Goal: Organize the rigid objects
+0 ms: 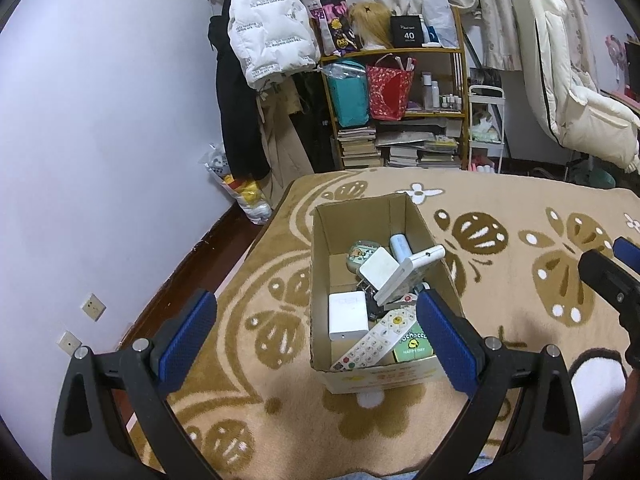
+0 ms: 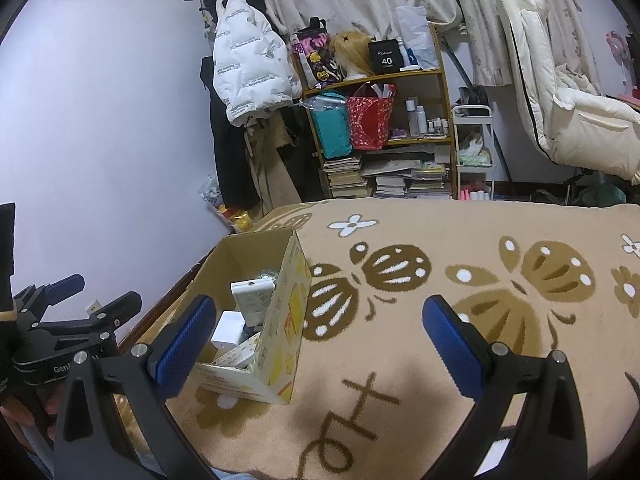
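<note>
Both of my tools are released and carry nothing: the left hand-held gripper [image 1: 316, 336] hangs over the near end of the open brown cardboard box [image 1: 320, 248], and the right hand-held gripper [image 2: 316, 344] hovers beside it over bare tan butterfly-patterned blanket [image 2: 460, 232]. The rigid things lie piled inside the box: a white rectangular charger block [image 1: 347, 315], a long white remote control [image 1: 374, 340], a green printed tin [image 1: 413, 347]. I judge the next pick should come straight down between the walls. The box sits near the blanket's left edge, so open room lies to the right.
</note>
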Available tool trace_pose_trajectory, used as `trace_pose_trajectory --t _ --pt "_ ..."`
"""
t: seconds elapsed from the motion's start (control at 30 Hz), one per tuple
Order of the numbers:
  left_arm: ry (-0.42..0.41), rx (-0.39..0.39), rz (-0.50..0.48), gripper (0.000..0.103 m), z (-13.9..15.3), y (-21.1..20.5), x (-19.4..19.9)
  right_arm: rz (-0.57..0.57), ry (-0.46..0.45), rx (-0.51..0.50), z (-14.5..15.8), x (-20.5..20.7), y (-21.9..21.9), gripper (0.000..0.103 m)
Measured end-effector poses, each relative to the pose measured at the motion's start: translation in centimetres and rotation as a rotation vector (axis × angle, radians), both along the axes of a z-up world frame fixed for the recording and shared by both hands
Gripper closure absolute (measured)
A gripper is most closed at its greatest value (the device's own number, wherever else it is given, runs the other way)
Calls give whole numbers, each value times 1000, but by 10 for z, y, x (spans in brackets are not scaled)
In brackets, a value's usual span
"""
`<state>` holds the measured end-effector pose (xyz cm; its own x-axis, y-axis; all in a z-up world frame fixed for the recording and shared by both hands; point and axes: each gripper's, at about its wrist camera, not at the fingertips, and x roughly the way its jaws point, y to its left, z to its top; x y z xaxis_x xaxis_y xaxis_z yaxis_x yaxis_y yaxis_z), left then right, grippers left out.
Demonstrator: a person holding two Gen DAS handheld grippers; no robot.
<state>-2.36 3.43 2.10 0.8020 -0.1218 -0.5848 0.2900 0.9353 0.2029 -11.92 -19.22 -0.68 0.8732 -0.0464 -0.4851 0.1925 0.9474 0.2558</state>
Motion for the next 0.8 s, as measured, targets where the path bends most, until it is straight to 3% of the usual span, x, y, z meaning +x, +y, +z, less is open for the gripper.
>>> trace_pose_trajectory --t 0.5,0.8 --pt "-6 36 -1 4 -4 -6 1 -1 23 0 -3 3 1 0" --pt "-2 20 22 4 -4 -2 3 0 23 -1 -3 2 -1 0"
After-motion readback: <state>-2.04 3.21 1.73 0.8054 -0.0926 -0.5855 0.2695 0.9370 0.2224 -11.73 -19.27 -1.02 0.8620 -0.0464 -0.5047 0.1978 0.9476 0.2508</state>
